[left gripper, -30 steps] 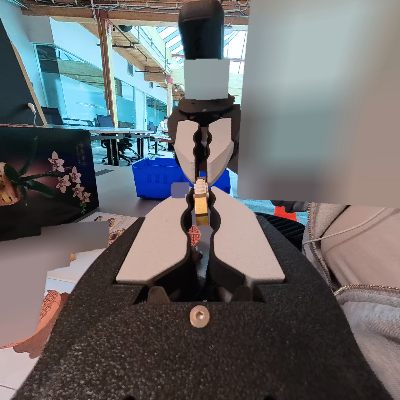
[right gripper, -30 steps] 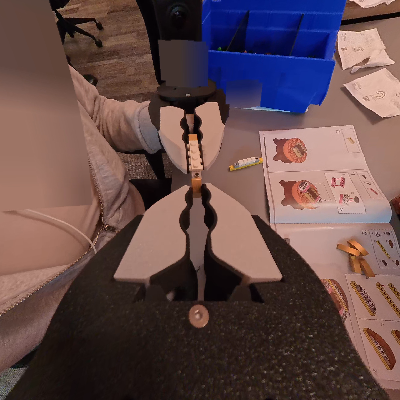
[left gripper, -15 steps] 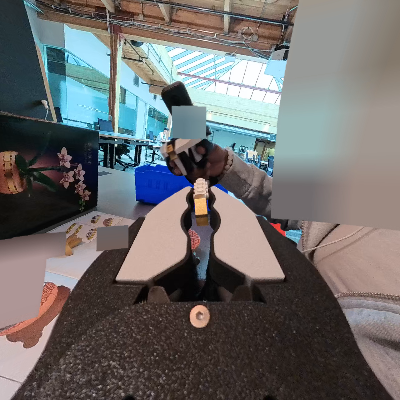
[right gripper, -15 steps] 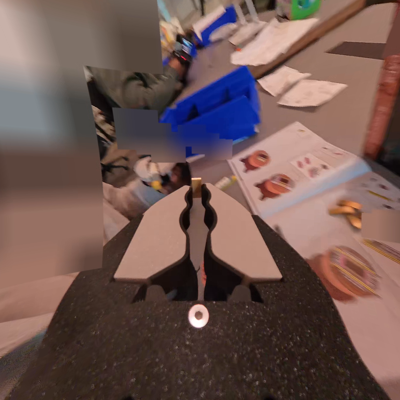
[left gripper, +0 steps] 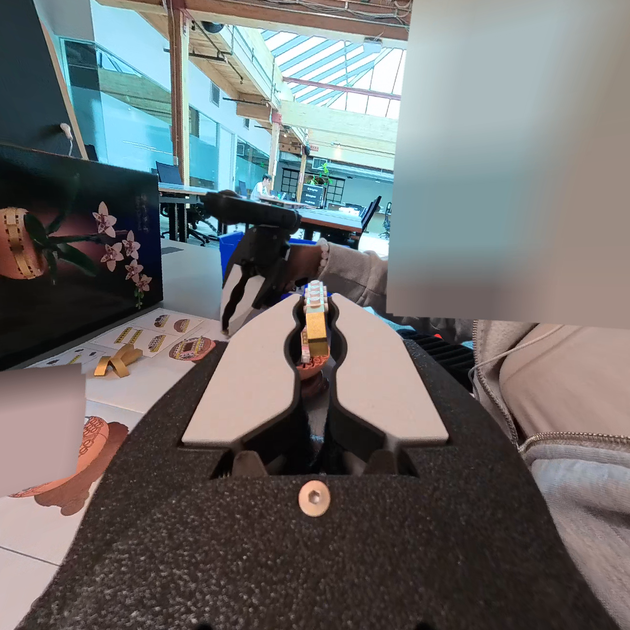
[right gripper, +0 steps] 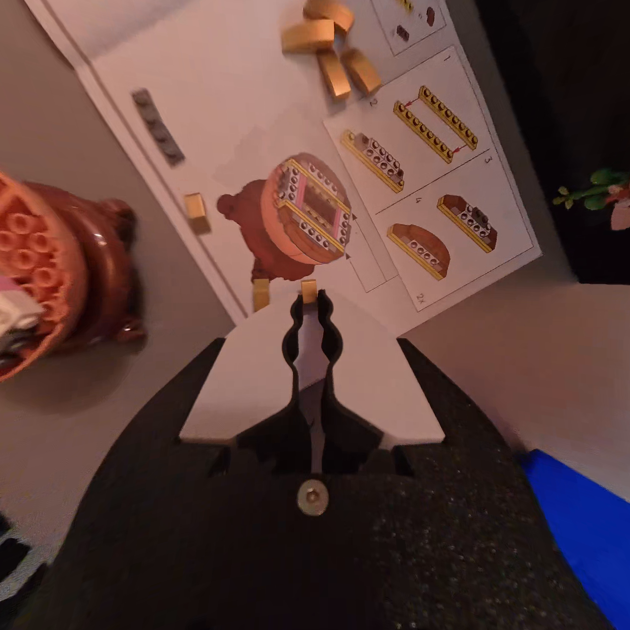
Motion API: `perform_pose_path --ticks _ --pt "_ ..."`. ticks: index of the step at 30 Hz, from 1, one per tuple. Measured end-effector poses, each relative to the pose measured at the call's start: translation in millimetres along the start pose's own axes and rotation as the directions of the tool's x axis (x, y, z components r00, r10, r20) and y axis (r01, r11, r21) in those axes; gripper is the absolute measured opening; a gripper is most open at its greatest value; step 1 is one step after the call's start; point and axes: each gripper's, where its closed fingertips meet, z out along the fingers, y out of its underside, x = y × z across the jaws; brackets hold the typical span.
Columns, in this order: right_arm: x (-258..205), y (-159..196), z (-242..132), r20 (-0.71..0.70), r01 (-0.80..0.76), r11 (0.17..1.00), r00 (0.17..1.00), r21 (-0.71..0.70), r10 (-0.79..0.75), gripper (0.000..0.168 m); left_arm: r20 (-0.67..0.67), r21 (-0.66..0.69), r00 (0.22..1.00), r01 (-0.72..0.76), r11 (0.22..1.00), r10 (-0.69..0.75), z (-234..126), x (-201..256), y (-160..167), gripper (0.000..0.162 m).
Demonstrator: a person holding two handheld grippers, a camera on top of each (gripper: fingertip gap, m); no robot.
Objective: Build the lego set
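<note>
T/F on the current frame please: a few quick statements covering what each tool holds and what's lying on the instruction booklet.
1. The left tool is shut on a white-and-gold brick assembly. True.
2. The right tool is wide open and empty. False: it is shut on a small gold piece at its tips.
3. A pile of gold curved pieces lies on the instruction booklet. True.
4. The brown pot base stands on the booklet's pages. False: it sits on the table beside the booklet.
5. A grey studded plate lies on the booklet. True.
</note>
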Motion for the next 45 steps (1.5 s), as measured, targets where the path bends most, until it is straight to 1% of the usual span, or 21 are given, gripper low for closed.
perform_pose_path --ticks 2,3,4,7,8,10,12,14,18,20,21,24,26,28,30,32,34,36,41,45 --pt "2 -3 5 -0.01 0.029 1.0 1.0 0.009 -0.029 0.012 -0.001 -0.005 1.0 0.004 1.0 -0.004 1 -1 3 0.011" --pt "2 -7 4 -0.01 0.03 0.999 1.0 0.035 -0.03 0.021 -0.002 -0.009 1.0 0.006 1.0 -0.006 1 -2 4 0.011" --pt "2 -11 2 -0.007 0.029 0.998 1.0 0.059 -0.028 0.025 -0.002 -0.012 1.0 0.009 1.0 -0.009 2 -3 5 0.011" --pt "5 -17 -11 -0.032 0.033 0.992 0.999 0.121 -0.029 0.03 0.003 -0.017 1.0 0.018 1.0 -0.018 2 -5 8 0.011" --pt "3 -18 -17 -0.035 0.042 0.989 0.999 0.141 -0.037 0.03 0.005 -0.017 1.0 0.023 1.0 -0.023 2 -7 9 0.011" --pt "-15 -20 -26 0.019 0.073 0.978 0.997 0.195 -0.078 0.02 0.008 -0.018 0.999 0.035 0.999 -0.035 1 -9 12 0.011" --pt "-28 -14 -24 0.058 0.086 0.977 0.993 0.193 -0.099 0.019 0.006 -0.013 0.999 0.052 0.999 -0.052 1 -11 14 0.011" --pt "-30 -4 -16 0.051 0.088 0.985 0.994 0.148 -0.096 0.023 -0.005 0.001 0.997 0.072 0.997 -0.072 1 -10 13 0.011" --pt "-27 -3 -6 0.077 0.033 0.983 0.996 0.181 -0.048 0.022 -0.011 0.012 0.996 0.085 0.996 -0.085 2 -10 12 0.011" --pt "-26 -4 -1 0.088 0.02 0.981 0.995 0.194 -0.038 0.018 -0.009 0.013 0.996 0.084 0.996 -0.084 2 -10 11 0.011" --pt "-25 -4 1 0.089 0.024 0.98 0.995 0.2 -0.043 0.009 -0.009 0.013 0.996 0.083 0.996 -0.083 3 -10 11 0.011" --pt "-21 -6 -1 0.08 0.002 0.974 0.997 0.225 -0.021 0.007 -0.018 0.019 0.996 0.093 0.995 -0.093 4 -9 11 0.011" --pt "-25 -22 -18 0.111 -0.042 0.945 0.994 0.324 0.006 0.008 -0.032 0.033 0.993 0.113 0.993 -0.112 4 -7 9 0.011" --pt "-45 -51 -51 0.198 -0.089 0.875 0.98 0.477 -0.008 0.007 -0.049 0.049 0.991 0.13 0.99 -0.128 4 -5 6 0.011" --pt "-82 -82 -91 0.309 -0.11 0.791 0.946 0.601 -0.103 0.007 -0.058 0.05 0.989 0.138 0.989 -0.135 4 -4 6 0.011" --pt "-125 -104 -121 0.389 -0.109 0.73 0.893 0.674 -0.226 0.007 -0.056 0.038 0.99 0.131 0.991 -0.128 5 -3 7 0.011" --pt "-156 -115 -127 0.436 -0.093 0.741 0.854 0.664 -0.283 0.007 -0.053 0.018 0.992 0.113 0.993 -0.112 7 -1 9 0.011" --pt "-171 -119 -123 0.457 -0.068 0.77 0.836 0.634 -0.303 0.007 -0.05 -0.008 0.994 0.093 0.996 -0.093 9 2 12 0.011" --pt "-176 -120 -108 0.443 -0.03 0.806 0.847 0.591 -0.294 0.007 -0.052 -0.016 0.997 0.06 0.998 -0.061 9 8 9 0.011" --pt "-180 -122 -109 0.432 -0.02 0.802 0.85 0.597 -0.3 0.007 -0.047 -0.016 0.998 0.042 0.999 -0.042 9 9 8 0.011"
